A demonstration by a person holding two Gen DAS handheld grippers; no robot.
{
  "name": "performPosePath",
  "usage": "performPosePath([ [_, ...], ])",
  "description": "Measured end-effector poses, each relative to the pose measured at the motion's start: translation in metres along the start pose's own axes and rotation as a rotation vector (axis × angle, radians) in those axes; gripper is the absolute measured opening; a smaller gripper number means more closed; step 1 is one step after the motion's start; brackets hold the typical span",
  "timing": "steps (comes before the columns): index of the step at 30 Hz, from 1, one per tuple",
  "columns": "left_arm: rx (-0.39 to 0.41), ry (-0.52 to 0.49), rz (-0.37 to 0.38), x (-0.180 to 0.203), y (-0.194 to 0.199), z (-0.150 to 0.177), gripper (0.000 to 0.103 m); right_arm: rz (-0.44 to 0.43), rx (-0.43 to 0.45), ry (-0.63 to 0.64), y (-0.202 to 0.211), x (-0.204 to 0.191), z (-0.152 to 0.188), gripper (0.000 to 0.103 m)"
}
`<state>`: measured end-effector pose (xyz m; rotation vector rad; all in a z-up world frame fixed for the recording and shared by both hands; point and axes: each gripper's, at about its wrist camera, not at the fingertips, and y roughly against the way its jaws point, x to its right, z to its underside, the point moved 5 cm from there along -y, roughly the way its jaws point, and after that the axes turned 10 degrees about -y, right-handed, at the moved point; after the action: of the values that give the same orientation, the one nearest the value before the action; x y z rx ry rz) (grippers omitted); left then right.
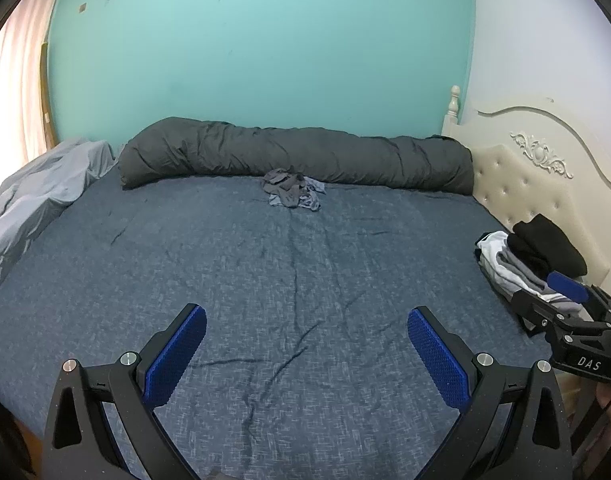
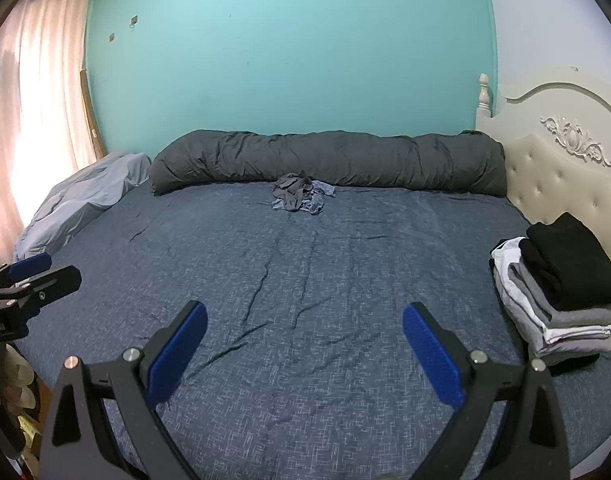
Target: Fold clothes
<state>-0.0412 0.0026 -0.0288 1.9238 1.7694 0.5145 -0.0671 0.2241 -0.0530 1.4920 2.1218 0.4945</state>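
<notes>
Well beyond both open tools (image 1: 305, 354) (image 2: 304, 354), crumpled clothes (image 1: 293, 189) (image 2: 303, 193)

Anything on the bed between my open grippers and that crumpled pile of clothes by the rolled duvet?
Nothing: both wrist views show only bare, creased blue bedsheet between the left gripper, the right gripper and the crumpled pile. The folded stack sits off to the right.

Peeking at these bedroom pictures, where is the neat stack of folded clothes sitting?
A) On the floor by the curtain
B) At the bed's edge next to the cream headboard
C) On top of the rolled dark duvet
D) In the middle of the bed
B: the folded stack, black garment on top, rests on the blue bedsheet right beside the cream headboard; only a small crumpled pile lies by the rolled duvet.
</notes>
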Motion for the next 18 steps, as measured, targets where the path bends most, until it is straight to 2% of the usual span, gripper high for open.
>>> performPosePath([
  [8, -0.02, -0.01, -0.004, -0.0005, -0.0078, -0.0021, 0.103, -0.001, -0.005, -0.006, -0.0023, 0.0004, -0.0006, 0.099],
  [10, 0.006, -0.015, -0.002, 0.0009, -0.0015, 0.0036, 0.103, -0.002, -0.007, -0.008, -0.0023, -0.0011, -0.0004, 0.099],
  [18, -0.001, 0.0, 0.005, -0.0004, -0.0066, 0.005, 0.103, -0.009, -0.01, -0.009, -0.0043, -0.0023, 0.0003, 0.099],
])
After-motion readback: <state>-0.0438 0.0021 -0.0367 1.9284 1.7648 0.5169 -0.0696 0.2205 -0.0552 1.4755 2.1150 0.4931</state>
